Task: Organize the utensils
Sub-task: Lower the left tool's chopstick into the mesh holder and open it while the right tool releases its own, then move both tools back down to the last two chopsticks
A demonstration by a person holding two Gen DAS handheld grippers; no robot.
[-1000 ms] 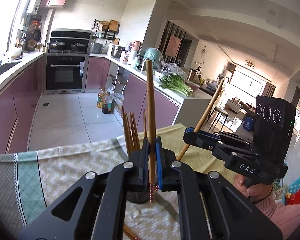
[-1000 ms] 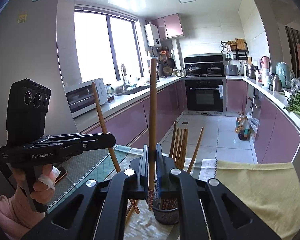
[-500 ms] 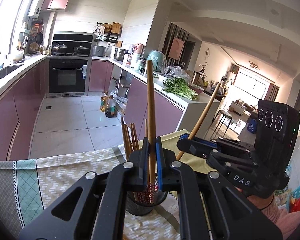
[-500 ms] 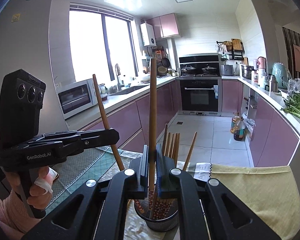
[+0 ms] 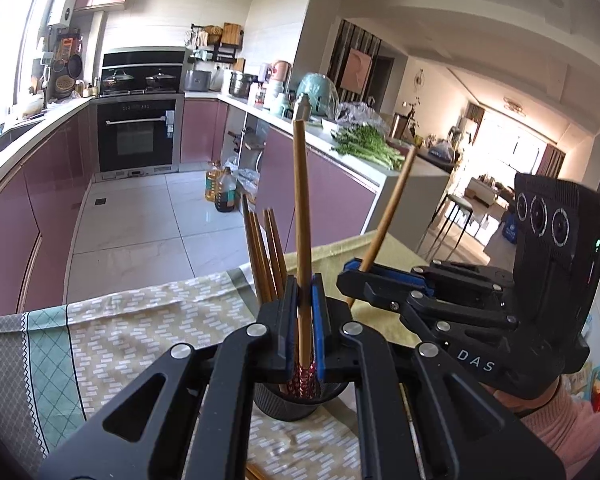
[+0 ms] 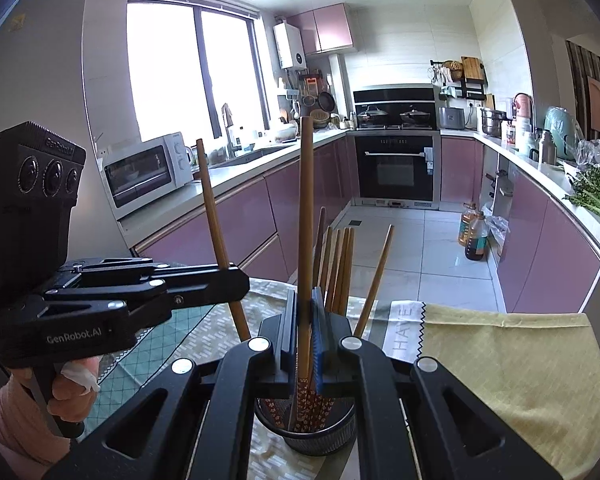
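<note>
My left gripper (image 5: pixel 303 292) is shut on an upright wooden chopstick (image 5: pixel 302 220). Its red patterned lower end hangs at the mouth of a black mesh holder (image 5: pixel 288 404). My right gripper (image 6: pixel 305 304) is shut on a second chopstick (image 6: pixel 306 208), whose patterned end reaches into the same holder (image 6: pixel 304 436). Several more chopsticks (image 6: pixel 340 264) stand in that holder. Each gripper shows in the other's view: the right one (image 5: pixel 352 280) with its tilted chopstick (image 5: pixel 388 216), the left one (image 6: pixel 236 284) with its own chopstick (image 6: pixel 212 208). Both are held close over the holder.
The holder stands on a table under a patterned green and beige cloth (image 5: pixel 140 320) and a yellow cloth (image 6: pixel 500 352). Another chopstick (image 5: pixel 256 472) lies on the cloth near me. Beyond the table edge are the kitchen floor, pink cabinets and an oven (image 6: pixel 396 168).
Both grippers have come down and closer to the holder. The patterned chopstick ends, which hung above the cloth before, now sit at or inside the holder's mouth.
</note>
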